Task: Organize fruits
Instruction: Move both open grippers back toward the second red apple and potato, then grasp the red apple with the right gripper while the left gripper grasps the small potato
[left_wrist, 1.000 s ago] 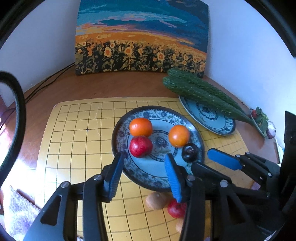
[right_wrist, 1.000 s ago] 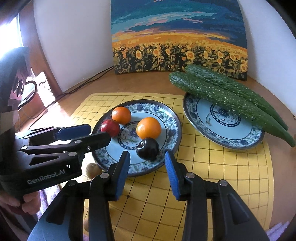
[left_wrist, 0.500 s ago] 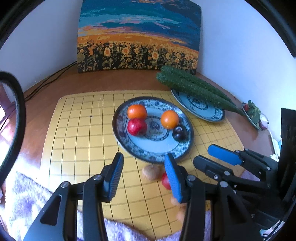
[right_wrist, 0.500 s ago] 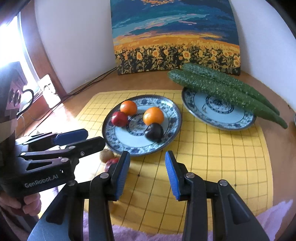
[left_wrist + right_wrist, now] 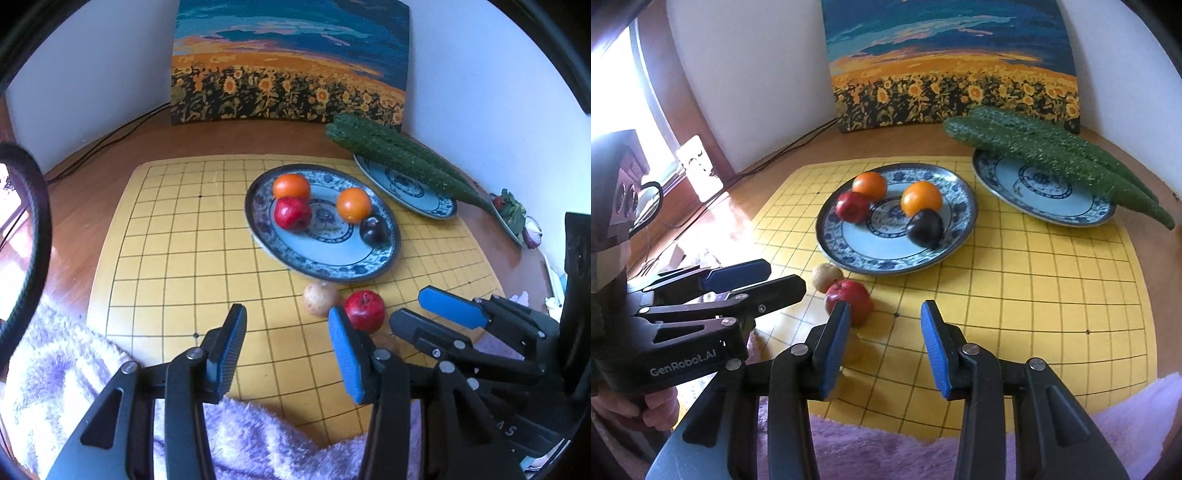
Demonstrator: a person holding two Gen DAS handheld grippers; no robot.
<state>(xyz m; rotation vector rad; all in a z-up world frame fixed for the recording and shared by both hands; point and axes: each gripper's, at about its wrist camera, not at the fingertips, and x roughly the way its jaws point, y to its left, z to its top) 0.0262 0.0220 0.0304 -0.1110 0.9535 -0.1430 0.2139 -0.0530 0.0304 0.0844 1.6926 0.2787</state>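
Observation:
A blue-patterned plate (image 5: 332, 266) (image 5: 857, 254) on the yellow grid mat holds two oranges (image 5: 291, 185) (image 5: 354, 205), a red apple (image 5: 291, 213) and a dark plum (image 5: 374, 230) (image 5: 924, 227). On the mat in front of the plate lie a brown kiwi (image 5: 320, 298) (image 5: 826, 277) and a second red apple (image 5: 364, 311) (image 5: 849, 297). My left gripper (image 5: 286, 349) is open and empty above the mat's near edge. My right gripper (image 5: 884, 341) is open and empty, just right of the loose apple. Another pale fruit (image 5: 854, 347) is partly hidden behind the right gripper's left finger.
A second patterned plate (image 5: 1045, 206) (image 5: 413, 192) at the right carries two long cucumbers (image 5: 1052, 158) (image 5: 399, 158). A sunflower painting (image 5: 288, 66) leans on the back wall. A purple fluffy cloth (image 5: 886, 450) covers the near edge. A small dish of greens (image 5: 511, 216) sits far right.
Both grippers have pulled back toward me and away from the fruit plate. The loose kiwi and red apple have come into full view.

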